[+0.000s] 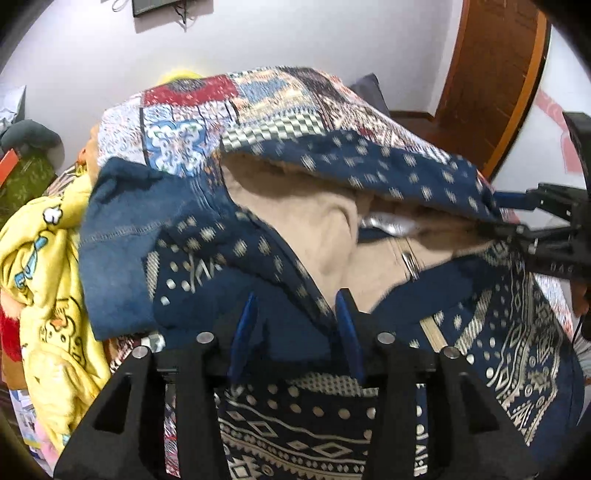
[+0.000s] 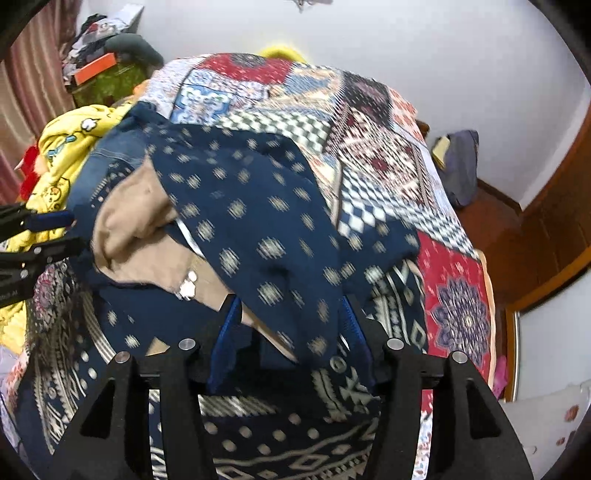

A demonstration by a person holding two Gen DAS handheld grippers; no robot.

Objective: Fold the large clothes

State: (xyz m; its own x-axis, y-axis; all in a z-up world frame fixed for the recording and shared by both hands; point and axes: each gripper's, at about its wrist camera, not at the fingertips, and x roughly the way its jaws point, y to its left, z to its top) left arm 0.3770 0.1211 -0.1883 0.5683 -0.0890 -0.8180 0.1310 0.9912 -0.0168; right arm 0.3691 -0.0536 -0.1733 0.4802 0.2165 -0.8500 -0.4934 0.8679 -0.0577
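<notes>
Both grippers, left gripper point(image 1: 299, 325) and right gripper point(image 2: 291, 325), are pinching the navy white-patterned garment with tan lining point(image 1: 388, 173) above the patchwork-quilted bed point(image 2: 373, 122); a shallow pinch is probably risking the fabric slipping free, spoiling the fold.

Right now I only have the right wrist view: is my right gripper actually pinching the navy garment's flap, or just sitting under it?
Observer: The left wrist view shows it side-on. The right gripper pinches the edge of the navy garment, holding that flap up off the tan lining.
Operator: Is there anything under the lifted flap?
Observer: Yes, a silvery label lies on the lining just beneath the flap's edge.
Operator: And the wall ahead?
Observer: A dark panel with dangling cables hangs high on it.
</notes>
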